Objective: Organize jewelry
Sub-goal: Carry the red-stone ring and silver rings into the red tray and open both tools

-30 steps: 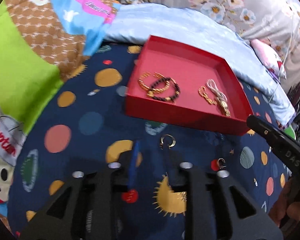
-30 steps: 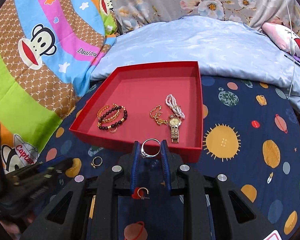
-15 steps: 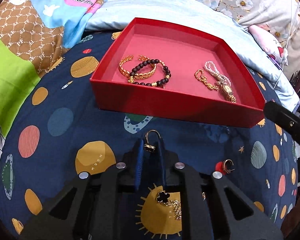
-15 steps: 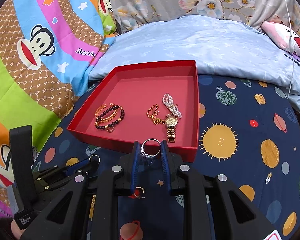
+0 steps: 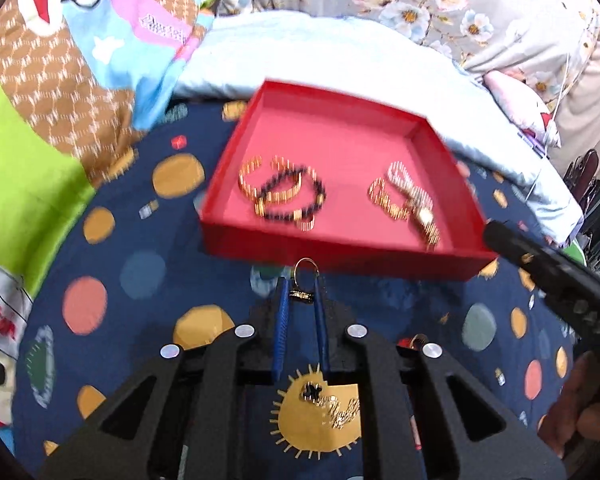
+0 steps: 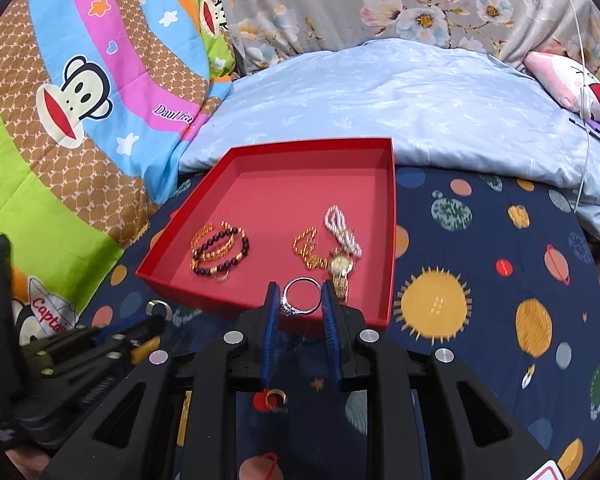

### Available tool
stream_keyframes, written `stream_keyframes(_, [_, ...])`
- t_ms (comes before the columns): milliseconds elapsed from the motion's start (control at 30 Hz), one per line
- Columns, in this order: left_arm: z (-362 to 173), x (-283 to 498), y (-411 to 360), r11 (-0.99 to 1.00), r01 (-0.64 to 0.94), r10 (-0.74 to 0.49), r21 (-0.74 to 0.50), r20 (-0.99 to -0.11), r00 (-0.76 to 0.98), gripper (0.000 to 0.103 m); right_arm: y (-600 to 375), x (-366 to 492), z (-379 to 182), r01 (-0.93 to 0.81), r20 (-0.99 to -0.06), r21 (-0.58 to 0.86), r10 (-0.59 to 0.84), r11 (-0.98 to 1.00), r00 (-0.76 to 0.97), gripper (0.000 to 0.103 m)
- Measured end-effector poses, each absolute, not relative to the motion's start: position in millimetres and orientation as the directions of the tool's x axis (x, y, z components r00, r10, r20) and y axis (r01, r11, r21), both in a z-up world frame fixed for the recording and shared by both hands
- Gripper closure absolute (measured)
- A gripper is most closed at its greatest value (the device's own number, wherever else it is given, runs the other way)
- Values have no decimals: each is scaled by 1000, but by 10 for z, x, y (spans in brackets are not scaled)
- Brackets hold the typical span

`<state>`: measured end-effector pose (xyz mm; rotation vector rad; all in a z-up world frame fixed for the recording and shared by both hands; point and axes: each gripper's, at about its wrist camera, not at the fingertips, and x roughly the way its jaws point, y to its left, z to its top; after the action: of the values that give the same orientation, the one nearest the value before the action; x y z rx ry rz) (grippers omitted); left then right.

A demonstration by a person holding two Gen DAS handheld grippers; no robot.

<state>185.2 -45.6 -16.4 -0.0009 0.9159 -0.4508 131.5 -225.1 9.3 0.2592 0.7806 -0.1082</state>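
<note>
A red tray (image 5: 380, 256) (image 6: 392, 240) lies on the navy planet sheet. It holds gold and dark bead bracelets (image 5: 284, 196) (image 6: 220, 250) at left and a gold chain, pearl strand and gold watch (image 5: 412, 204) (image 6: 340, 256) at right. My left gripper (image 5: 302, 292) is shut on a gold ring (image 5: 306, 280), held just before the tray's near wall. My right gripper (image 6: 300, 298) is shut on a silver ring (image 6: 301, 296), over the tray's near edge. The left gripper also shows in the right wrist view (image 6: 156, 312).
A loose gold ring (image 6: 276, 400) lies on the sheet under my right gripper. A clover-charm chain (image 5: 332, 400) lies on a sun print under my left gripper. A cartoon quilt (image 6: 80, 80) rises at left, a pale blue blanket (image 6: 400, 100) behind the tray.
My left gripper closed on the gold ring, lifted it off the sheet and carried it toward the tray. My right gripper, holding the silver ring, edged forward over the tray's near edge.
</note>
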Motion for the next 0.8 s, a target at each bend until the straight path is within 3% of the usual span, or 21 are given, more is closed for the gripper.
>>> stream_keyframes(433, [356, 2545, -806, 901, 418, -376, -114, -688, 621, 91, -2533, 2144, 249, 173, -694, 162, -13, 971, 720, 83])
stream_keyframes(800, [140, 3183, -1169, 907, 413, -341, -80, -716, 610, 91, -2694, 2734, 19, 189, -730, 158, -14, 969, 684, 83])
